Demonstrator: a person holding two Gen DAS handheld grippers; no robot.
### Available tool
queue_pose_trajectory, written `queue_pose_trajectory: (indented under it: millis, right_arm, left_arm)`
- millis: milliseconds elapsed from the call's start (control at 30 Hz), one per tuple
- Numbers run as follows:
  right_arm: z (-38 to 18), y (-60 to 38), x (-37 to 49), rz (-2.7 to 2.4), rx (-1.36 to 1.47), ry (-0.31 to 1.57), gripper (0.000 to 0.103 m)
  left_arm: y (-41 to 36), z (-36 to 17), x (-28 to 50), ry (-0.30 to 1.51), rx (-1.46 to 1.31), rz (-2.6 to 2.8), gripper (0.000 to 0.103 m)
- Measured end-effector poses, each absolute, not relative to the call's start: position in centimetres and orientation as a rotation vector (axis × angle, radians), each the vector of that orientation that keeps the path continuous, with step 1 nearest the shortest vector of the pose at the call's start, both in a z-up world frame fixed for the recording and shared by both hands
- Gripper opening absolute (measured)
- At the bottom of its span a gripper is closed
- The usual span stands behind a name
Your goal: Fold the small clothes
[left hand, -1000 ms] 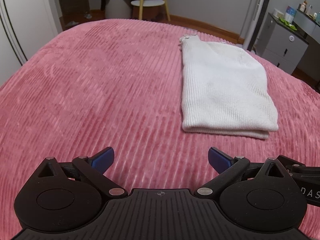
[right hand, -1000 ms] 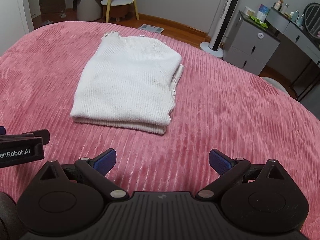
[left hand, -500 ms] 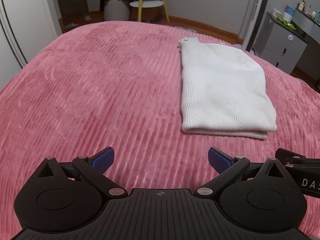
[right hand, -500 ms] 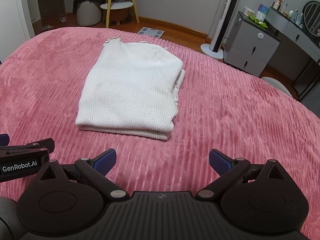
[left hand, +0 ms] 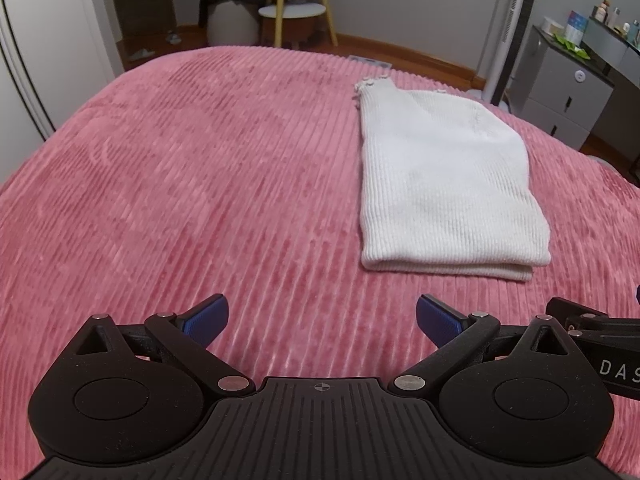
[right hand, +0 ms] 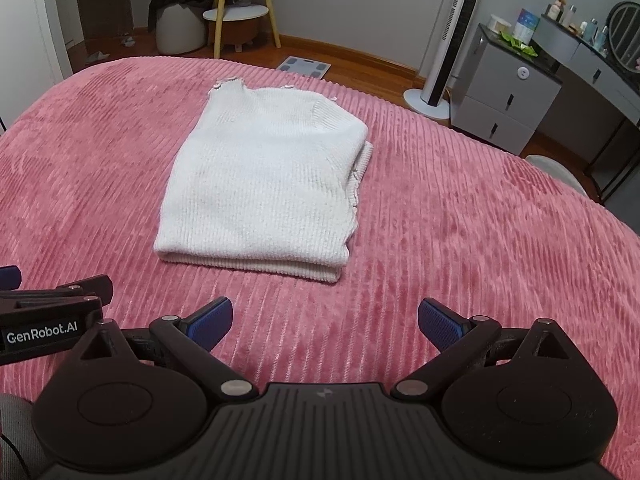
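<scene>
The left gripper (left hand: 320, 320) hangs low over the near part of the bed (left hand: 180, 168), its blue-padded fingers spread wide with nothing between them. In my reading it is parked there because its share of the work is over: the pink ribbed bedspread under it is bare and the garment lies off to its right, well apart. The white knit sweater (left hand: 444, 184) rests flat on the bed, folded into a neat rectangle with its doubled edge facing the grippers, which suggests the folding is finished or nearly so. The right gripper (right hand: 325, 322) is released too, fingers apart and empty, and points almost straight at the sweater's near edge without touching it.

The left wrist view shows the wide empty stretch of bedspread to the left and only the sweater's clean left side. The right wrist view shows what that one hides: the sweater's right side, where stacked layers and a frilled edge peek out unevenly. It also takes in the tower fan (right hand: 444, 40) and the grey drawer unit (right hand: 508, 104) beyond the bed.
</scene>
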State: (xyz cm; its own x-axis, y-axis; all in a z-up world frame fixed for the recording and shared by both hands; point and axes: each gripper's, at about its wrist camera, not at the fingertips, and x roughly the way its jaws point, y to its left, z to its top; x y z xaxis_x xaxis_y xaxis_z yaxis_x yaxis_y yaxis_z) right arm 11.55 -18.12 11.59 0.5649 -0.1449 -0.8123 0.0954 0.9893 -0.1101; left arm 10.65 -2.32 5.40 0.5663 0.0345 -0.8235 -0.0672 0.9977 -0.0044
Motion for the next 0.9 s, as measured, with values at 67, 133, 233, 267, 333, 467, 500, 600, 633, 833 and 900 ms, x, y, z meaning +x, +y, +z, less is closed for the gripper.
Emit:
queue_pose_trajectory:
  millis: [67,133,233,267,333,467,500,600,633,833,900]
  right_arm:
    - [11.6,-18.13,11.58,-0.141,-0.057,0.959,0.099]
    - [11.58,-18.17,11.64,-0.141,-0.055,0.96,0.099]
    - [11.57,-18.21,11.74,-0.14,-0.046,0.96,0.099]
    - [11.58,-18.22,11.77,-0.14,-0.044,0.96,0.099]
    - [11.59,-18.25,11.77,-0.137,-0.042,0.958,0.099]
    - [11.5,-18.29,11.7,-0.14,-0.042,0.955,0.099]
    - [11.49,-18.37,11.67,-0.139,-0.04,0.955,0.099]
    - [11.47,-18.52,11.64,-0.138,-0.03,0.956,0.099]
    - [11.49,-18.56,11.64,-0.137,-0.028,0.957,0.099]
    - [11.69,-18.69,11.59,-0.135,-0.025,0.946,0.099]
    - [11.68,-18.71,11.57,-0.135,-0.025,0.946,0.099]
  left_arm:
    - [-2.34,5.42,10.65,0.967,-0.034,0.059,0.102]
    - [-2.35,5.44,10.67,0.967,-0.027,0.062,0.102]
    - [-2.32,5.47,10.7,0.967,-0.026,0.064,0.102]
    - [-2.3,5.46,10.71,0.967,-0.027,0.066,0.102]
    - [-2.3,5.44,10.7,0.967,-0.03,0.066,0.102]
    - [-2.51,5.48,10.62,0.966,-0.026,0.062,0.102]
    - [-2.56,5.5,10.62,0.965,-0.025,0.062,0.102]
    - [-2.67,5.57,10.67,0.962,-0.027,0.06,0.102]
    - [-2.67,5.59,10.68,0.961,-0.029,0.06,0.102]
    - [-2.81,5.61,10.69,0.96,-0.023,0.06,0.103]
    - [-2.82,5.61,10.69,0.959,-0.023,0.06,0.103]
